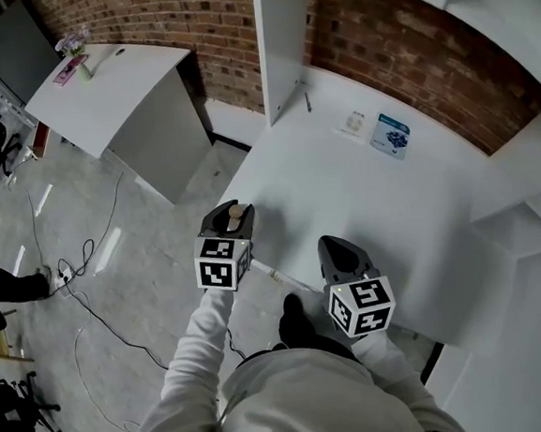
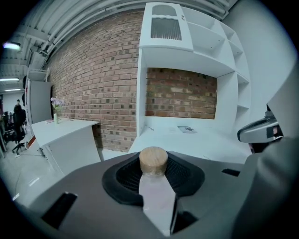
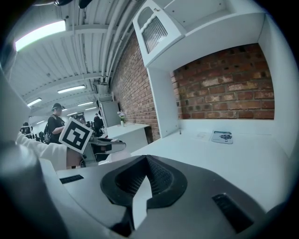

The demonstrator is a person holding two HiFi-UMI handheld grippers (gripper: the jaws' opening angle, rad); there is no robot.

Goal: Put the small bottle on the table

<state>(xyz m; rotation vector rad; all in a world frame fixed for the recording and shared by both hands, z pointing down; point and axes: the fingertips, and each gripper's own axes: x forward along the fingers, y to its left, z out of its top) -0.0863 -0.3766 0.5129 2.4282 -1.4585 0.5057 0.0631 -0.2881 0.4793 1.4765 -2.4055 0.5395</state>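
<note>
Two dark grey moulded-plastic grippers, each carrying a white cube with black square markers, reach over the near edge of a smooth white table (image 1: pixel 384 219) set into a white shelving unit against a rough red brick wall (image 1: pixel 407 57). The left gripper (image 1: pixel 226 225) has its ribbed black pads clamped on the small bottle (image 2: pixel 156 196), a slim flask with a frosted, translucent body and a round, pale wooden cap. The bottle is carried cap uppermost in the air at the table's near left edge. The frosting hides whether it holds anything. The right gripper (image 3: pixel 145 159) is just beside it, its jaws closed tip to tip and gripping nothing. At the back of the table, close to the brick, a glossy blue-and-white rectangular booklet (image 1: pixel 391 136) and a smaller white printed sheet (image 1: pixel 355 123) lie flat side by side. Off to the left stands a separate plain white desk (image 1: pixel 137 90), bearing a little vase of pale purple flowers (image 1: pixel 75 51). Thin black cables (image 1: pixel 90 301) trail over the polished grey floor.
</note>
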